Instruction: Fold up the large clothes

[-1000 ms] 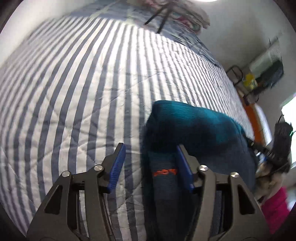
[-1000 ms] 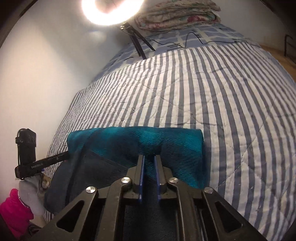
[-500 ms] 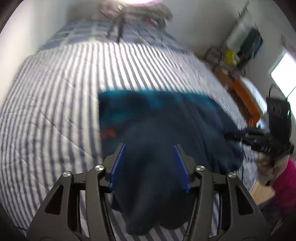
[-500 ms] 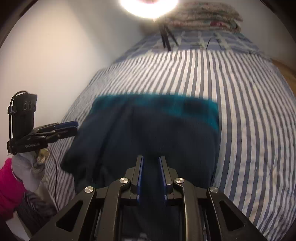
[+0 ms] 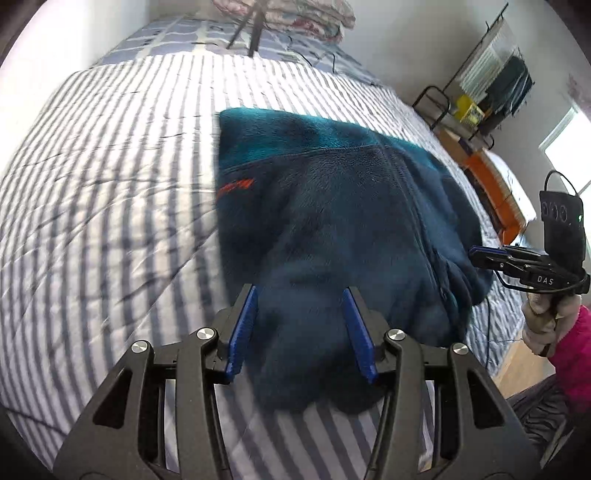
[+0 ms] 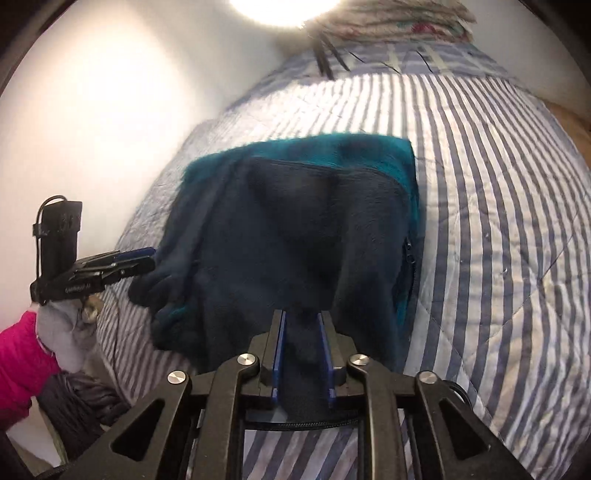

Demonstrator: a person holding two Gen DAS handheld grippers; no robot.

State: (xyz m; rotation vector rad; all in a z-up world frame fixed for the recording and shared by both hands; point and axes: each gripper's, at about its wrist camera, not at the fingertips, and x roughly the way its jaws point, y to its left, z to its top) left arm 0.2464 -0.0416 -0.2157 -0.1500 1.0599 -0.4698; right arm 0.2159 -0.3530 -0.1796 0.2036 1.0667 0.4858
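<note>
A dark navy and teal fleece jacket (image 5: 332, 206) lies folded on the striped bed quilt (image 5: 110, 192); it also shows in the right wrist view (image 6: 295, 229). My left gripper (image 5: 301, 325) is open, its blue pads either side of the jacket's near edge without closing on it. My right gripper (image 6: 301, 350) is partly shut on a bunch of the jacket's near edge and holds it. In the left wrist view the right gripper (image 5: 491, 256) shows at the jacket's right edge. In the right wrist view the left gripper (image 6: 136, 260) shows at the jacket's left edge.
A tripod (image 5: 255, 29) and folded floral bedding (image 5: 306, 14) sit at the head of the bed. A rack with clothes (image 5: 491, 85) and an orange object (image 5: 502, 199) stand to the right. A bright lamp (image 6: 284, 11) shines above the white wall (image 6: 110, 110).
Both grippers have pulled back toward the bed's near edge, dragging the jacket's dark lower part over the teal part. The right gripper's jaws have widened slightly around the cloth.
</note>
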